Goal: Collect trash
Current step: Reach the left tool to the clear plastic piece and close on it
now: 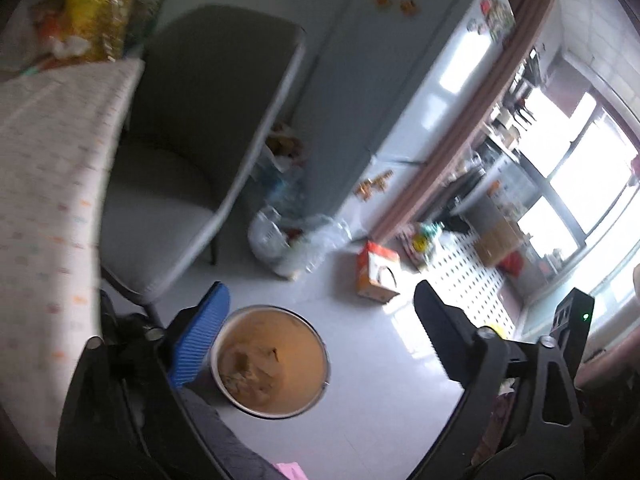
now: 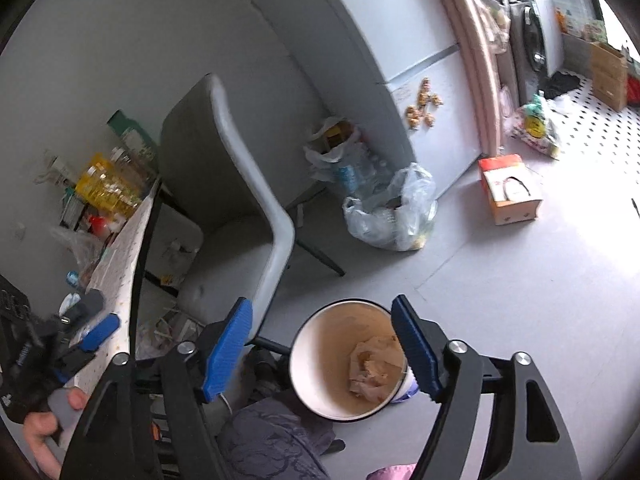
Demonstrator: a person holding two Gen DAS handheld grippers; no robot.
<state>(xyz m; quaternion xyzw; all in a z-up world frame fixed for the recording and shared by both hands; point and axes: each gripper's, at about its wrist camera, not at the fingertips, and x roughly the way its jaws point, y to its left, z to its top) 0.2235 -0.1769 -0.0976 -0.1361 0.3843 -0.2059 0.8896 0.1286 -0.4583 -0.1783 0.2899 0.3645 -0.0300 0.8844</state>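
Observation:
A round trash bin (image 1: 272, 364) with a white rim stands on the grey floor, with crumpled brown paper (image 2: 372, 364) lying inside it. My left gripper (image 1: 322, 290) hangs above the bin, jaws wide open and nothing between them; the bin shows just beside its blue left pad (image 1: 200, 336). My right gripper (image 2: 322, 303) is also open over the bin (image 2: 348, 360). Its right pad (image 2: 412, 348) overlaps the rim in the picture, while the left pad stands well clear. In the right wrist view, a hand (image 2: 44, 420) holds the left gripper (image 2: 94, 318) near the table edge.
A grey chair (image 2: 240, 200) stands at a table with a patterned cloth (image 1: 48, 184); oil bottles (image 2: 108, 188) sit on it. Clear plastic bags of bottles (image 2: 392, 216) and an orange cardboard box (image 2: 508, 188) lie on the floor by the fridge (image 2: 420, 80). Dark patterned clothing (image 2: 272, 440) is below.

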